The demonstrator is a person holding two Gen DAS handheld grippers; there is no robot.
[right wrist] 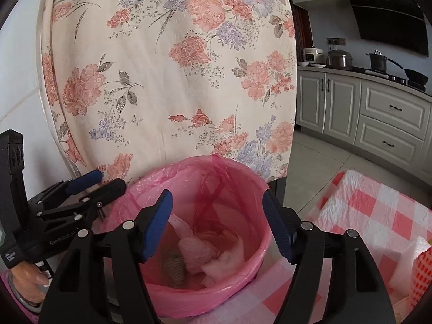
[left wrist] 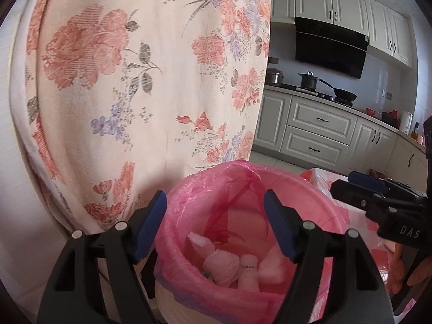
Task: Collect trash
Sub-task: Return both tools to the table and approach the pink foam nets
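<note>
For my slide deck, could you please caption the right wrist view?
Open right gripper above pink-lined bin holding crumpled trash; left gripper alongside.

The bin [right wrist: 251, 245] mouth lies open from above (trash only at the bottom); floral cloth [right wrist: 172, 81] walls off the far side.

"DAS" on the right tool [left wrist: 361, 189] body, "GenRobot.AI" on the left tool [right wrist: 100, 181] body
</note>
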